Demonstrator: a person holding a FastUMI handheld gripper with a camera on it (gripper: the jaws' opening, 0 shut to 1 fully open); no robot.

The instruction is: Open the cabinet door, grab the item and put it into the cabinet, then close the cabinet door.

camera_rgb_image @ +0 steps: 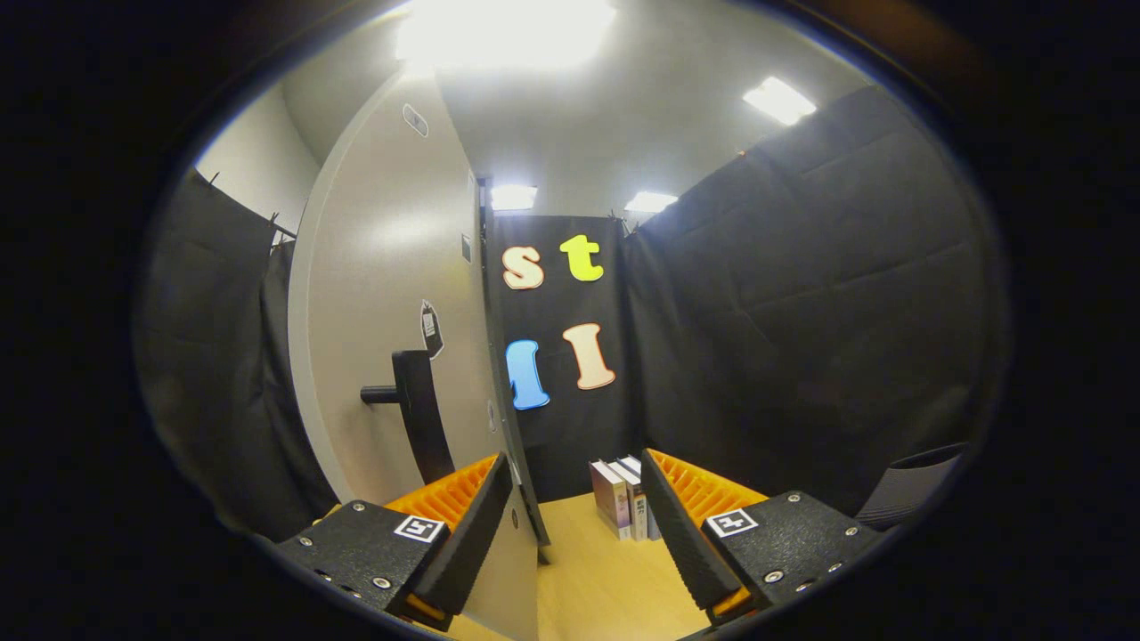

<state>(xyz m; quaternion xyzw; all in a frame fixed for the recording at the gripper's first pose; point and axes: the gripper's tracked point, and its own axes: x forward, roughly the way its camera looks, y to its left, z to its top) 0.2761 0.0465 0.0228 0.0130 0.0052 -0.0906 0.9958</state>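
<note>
A pale cabinet door [383,294] stands swung out on edge, just ahead of my left finger, with its dark bar handle [419,414] on the face turned to the left. My gripper [574,516] is open, and the door's thin lower edge [525,499] runs down between the fingers, close to the left one. Several upright books [623,499] stand on the light wooden surface [606,579] beyond the fingers, close to the right finger's tip. Neither finger presses on anything.
Black cloth walls close the booth behind the books and to the right. A dark ribbed object [917,485] sits at the right, beside the right finger's base. More black cloth hangs left of the door.
</note>
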